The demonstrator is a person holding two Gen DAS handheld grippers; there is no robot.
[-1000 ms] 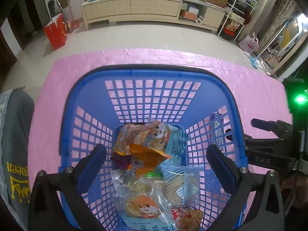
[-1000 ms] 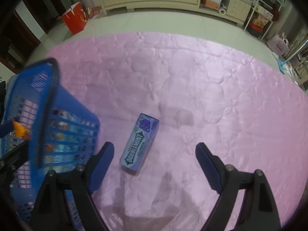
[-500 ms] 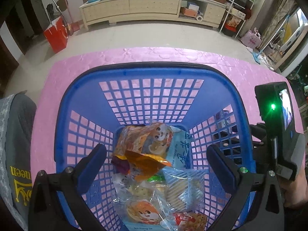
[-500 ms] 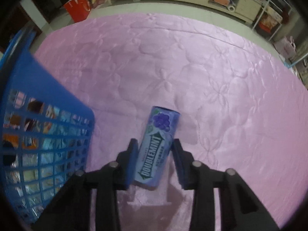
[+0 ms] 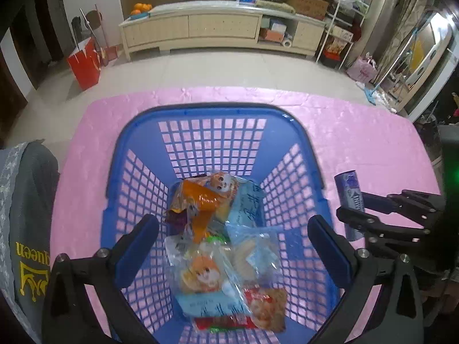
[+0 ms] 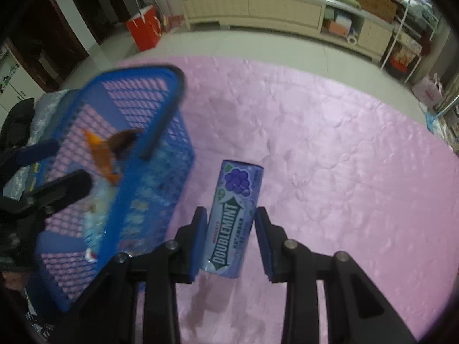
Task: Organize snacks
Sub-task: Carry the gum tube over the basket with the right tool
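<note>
A blue mesh basket (image 5: 200, 120) stands on the pink tablecloth (image 5: 358, 143) and holds several snack packets (image 5: 206, 200). My left gripper (image 5: 232, 246) is open and empty, hovering over the basket. My right gripper (image 6: 231, 240) is shut on a purple Doublemint gum tin (image 6: 233, 215), lifted above the cloth just right of the basket (image 6: 160, 189). The tin and the right gripper also show in the left wrist view (image 5: 351, 195), beside the basket's right wall.
A grey cushion with yellow lettering (image 5: 25, 229) lies left of the basket. Beyond the table are a tiled floor, a red bag (image 5: 84, 63) and a long cream cabinet (image 5: 218, 31). Bare pink cloth (image 6: 358, 172) spreads to the right.
My right gripper closed on the Doublemint tin and lifted it off the cloth, level with the basket's rim. My left gripper rose a little above the basket and stayed open.
</note>
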